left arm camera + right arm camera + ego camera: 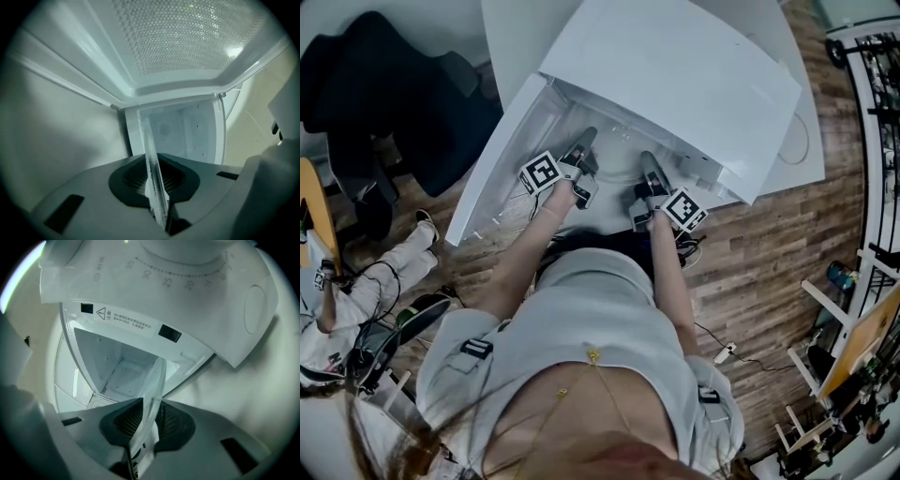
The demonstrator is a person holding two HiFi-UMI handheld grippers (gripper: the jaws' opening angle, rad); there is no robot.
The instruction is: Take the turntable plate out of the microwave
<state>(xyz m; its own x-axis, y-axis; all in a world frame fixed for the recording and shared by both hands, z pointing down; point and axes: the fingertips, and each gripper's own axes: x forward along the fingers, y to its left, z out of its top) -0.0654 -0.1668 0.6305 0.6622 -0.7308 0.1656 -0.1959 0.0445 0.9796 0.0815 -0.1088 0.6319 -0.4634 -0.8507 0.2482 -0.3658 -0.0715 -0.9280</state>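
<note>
The clear glass turntable plate (616,171) sits at the mouth of the white microwave (675,75), held level between my two grippers. My left gripper (584,142) is shut on the plate's left rim. In the left gripper view the glass edge (151,150) runs between that gripper's (157,182) dark pads. My right gripper (647,161) is shut on the right rim. The right gripper view shows the plate (155,390) clamped in my right gripper (144,425), with the cavity (117,366) behind it. The far part of the plate is hidden under the microwave's top.
The microwave door (502,159) stands swung open to the left, its mesh window (187,37) close by my left gripper. The microwave rests on a white table (802,141). A dark chair (384,84) stands at the left, a seated person's leg (370,286) below it, and shelves (862,309) at the right.
</note>
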